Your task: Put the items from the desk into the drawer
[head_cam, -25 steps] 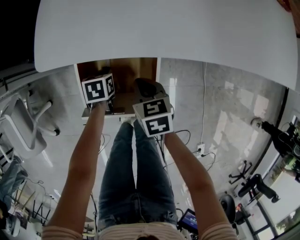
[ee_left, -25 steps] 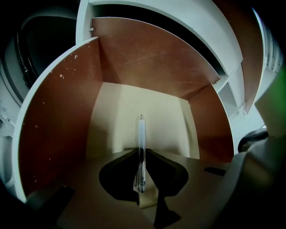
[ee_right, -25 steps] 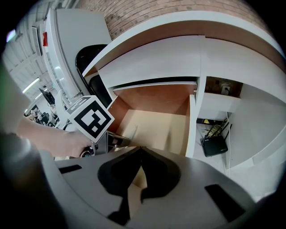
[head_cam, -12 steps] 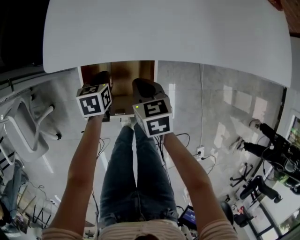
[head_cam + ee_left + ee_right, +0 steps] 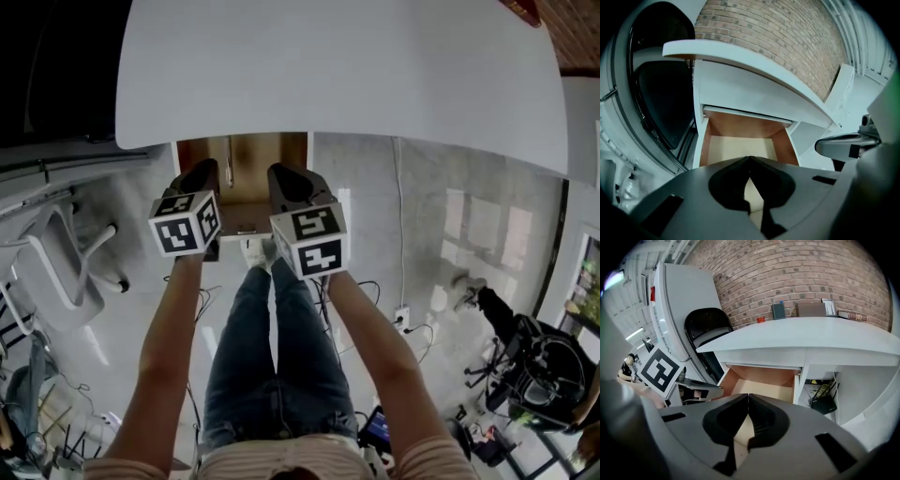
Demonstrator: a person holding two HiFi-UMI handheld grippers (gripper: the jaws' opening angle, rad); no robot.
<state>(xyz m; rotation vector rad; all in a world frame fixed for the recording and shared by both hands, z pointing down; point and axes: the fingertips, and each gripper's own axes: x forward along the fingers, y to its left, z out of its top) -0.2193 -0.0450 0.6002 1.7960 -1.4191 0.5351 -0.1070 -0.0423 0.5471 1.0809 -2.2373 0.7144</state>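
head view centre: one open drawer (image 5: 246,164), smooth brown wood inside, below the rounded white tabletop (image 5: 347,66). left claw (image 5: 750,161) and right claw (image 5: 748,399) both closed, empty. five small items (image 5: 811,309) line the tabletop's back.

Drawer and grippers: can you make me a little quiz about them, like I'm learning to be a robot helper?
1. True or false: the drawer under the desk is pulled open.
2. Pick one. What is the left gripper holding?
A. a book
B. nothing, its jaws are together
C. a cup
3. Fill in the gap: the items on the desk stand at its far edge, against the ___ wall.

Key: 1 true. 2 B. 3 brick.
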